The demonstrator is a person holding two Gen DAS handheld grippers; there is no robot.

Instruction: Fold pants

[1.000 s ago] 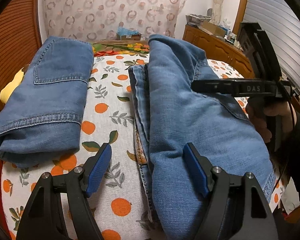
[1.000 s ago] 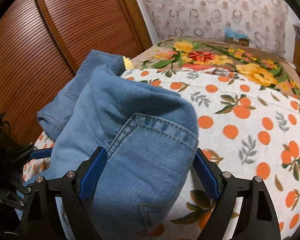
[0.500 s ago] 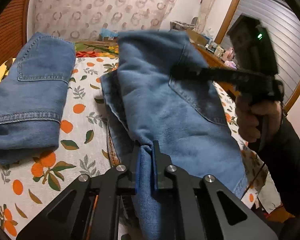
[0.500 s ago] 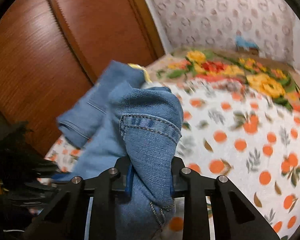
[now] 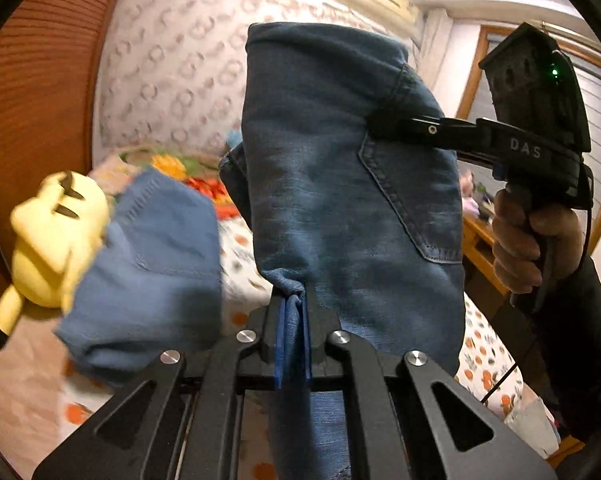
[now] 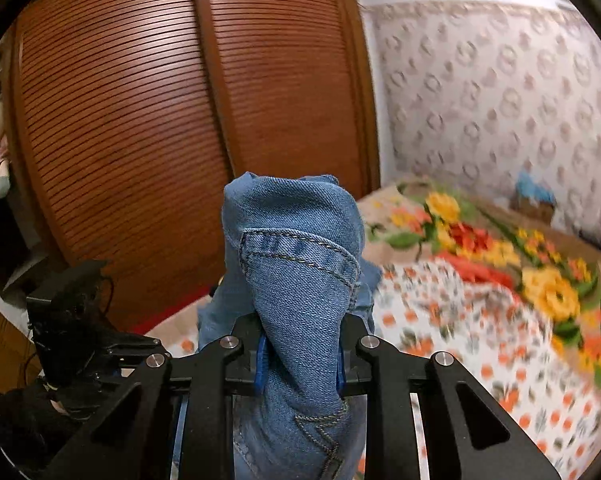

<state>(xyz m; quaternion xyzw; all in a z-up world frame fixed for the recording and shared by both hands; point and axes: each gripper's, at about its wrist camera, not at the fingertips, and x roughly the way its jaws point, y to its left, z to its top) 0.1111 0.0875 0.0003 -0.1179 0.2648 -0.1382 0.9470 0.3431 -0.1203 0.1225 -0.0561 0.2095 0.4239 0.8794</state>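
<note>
Gripping a bunched fold of denim, the left hand-held gripper point(image 5: 292, 328) has its blue pads point(image 5: 279, 344) pressed together on the near lower edge of the pants point(image 5: 340, 184). The pants are held up off the bed point(image 5: 484, 356), with a back pocket facing the left wrist camera.

The right hand-held gripper point(image 6: 300, 356) is clamped on a thicker wad of the same pants point(image 6: 296, 280); its blue pads sit against either side of the fabric, and a stitched seam curves across the denim just beyond them. In the left wrist view, this right hand-held gripper point(image 5: 384, 126) enters from the right and pinches the pants at the upper corner of the pocket. The person's right hand point(image 5: 536, 248) holds its handle, and a green light shows on its body.

A second pair of folded jeans point(image 5: 148, 264) appears blurred at the left of the left wrist view, just beside a yellow plush toy point(image 5: 56, 240). The bed carries an orange-patterned sheet point(image 6: 460, 320) at the near side and a floral blanket point(image 6: 500, 248) at the far side. A brown slatted wardrobe door point(image 6: 140, 120) stands to the left of the bed. Patterned wallpaper point(image 6: 500, 92) covers the far wall. In the right wrist view, the left hand-held gripper's body point(image 6: 72, 320) appears dark at the lower left.
</note>
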